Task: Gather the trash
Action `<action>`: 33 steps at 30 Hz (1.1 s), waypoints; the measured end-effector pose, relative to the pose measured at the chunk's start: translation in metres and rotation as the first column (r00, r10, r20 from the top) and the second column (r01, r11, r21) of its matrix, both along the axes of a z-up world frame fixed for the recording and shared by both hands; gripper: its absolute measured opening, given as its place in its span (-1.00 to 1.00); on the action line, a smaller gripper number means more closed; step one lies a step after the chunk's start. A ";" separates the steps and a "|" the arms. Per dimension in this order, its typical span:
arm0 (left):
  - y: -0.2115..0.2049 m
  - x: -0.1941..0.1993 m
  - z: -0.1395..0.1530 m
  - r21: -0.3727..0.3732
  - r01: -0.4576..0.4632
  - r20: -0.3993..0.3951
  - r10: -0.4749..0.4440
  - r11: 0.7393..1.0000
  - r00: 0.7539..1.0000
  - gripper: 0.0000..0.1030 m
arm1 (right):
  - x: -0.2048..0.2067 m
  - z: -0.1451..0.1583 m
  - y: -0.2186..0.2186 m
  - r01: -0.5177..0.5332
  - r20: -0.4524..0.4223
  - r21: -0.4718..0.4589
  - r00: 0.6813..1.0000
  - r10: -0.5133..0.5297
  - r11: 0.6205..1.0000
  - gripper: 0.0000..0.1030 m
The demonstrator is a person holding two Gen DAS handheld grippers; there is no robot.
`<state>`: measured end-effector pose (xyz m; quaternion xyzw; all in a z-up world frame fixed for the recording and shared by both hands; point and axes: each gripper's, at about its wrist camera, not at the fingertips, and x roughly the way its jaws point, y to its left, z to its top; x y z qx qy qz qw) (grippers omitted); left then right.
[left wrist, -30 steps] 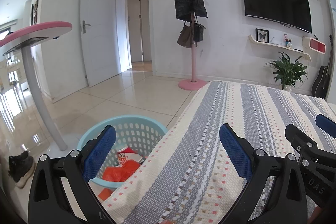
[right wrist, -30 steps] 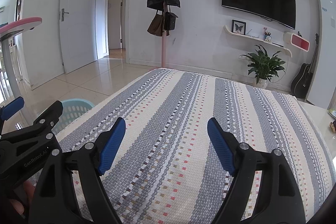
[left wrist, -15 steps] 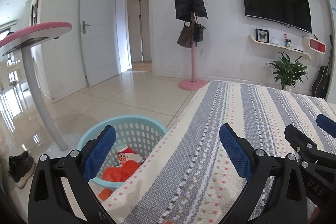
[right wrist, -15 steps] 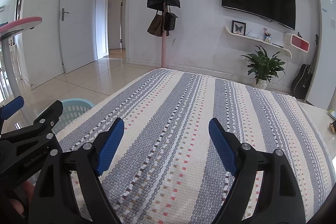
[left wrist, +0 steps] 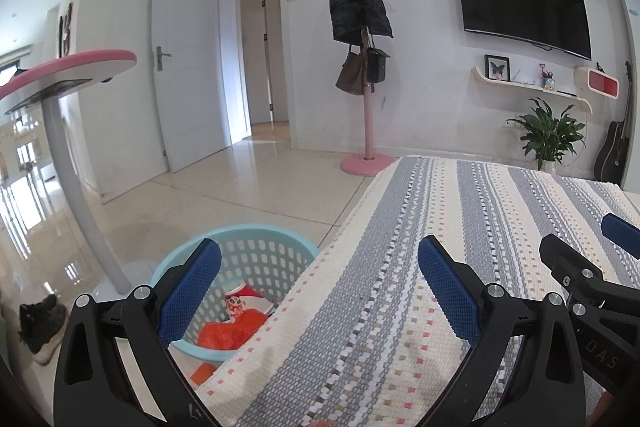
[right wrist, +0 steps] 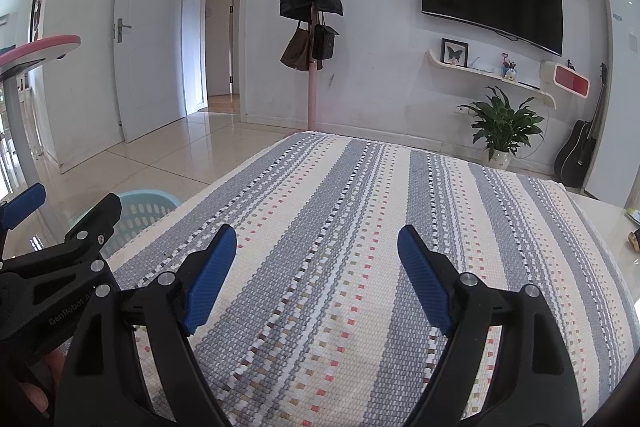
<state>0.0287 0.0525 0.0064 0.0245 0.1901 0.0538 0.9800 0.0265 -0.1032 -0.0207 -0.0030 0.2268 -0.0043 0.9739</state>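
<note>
Woven striped cloth (right wrist: 360, 247) covers the counter; perforated plastic basket (left wrist: 256, 259) left — both hand-held grippers (left wrist: 320, 291) (right wrist: 316, 275) spread, empty, unchanged.

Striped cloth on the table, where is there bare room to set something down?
The striped cloth lies bare ahead of the open right gripper, up to its far edge. The near left is crowded: the left gripper hangs over the cloth's edge, with the blue basket below.
</note>
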 end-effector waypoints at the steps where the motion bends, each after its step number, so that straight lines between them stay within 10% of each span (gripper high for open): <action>1: 0.000 0.000 0.000 0.000 -0.001 -0.001 0.001 1.000 1.000 0.85 | 0.000 0.000 0.000 -0.001 0.000 0.002 1.000 0.001 1.000 0.53; 33: -0.002 0.000 0.001 0.006 -0.014 -0.008 0.014 1.000 1.000 0.85 | 0.000 0.000 -0.001 -0.005 -0.002 -0.007 1.000 0.005 1.000 0.53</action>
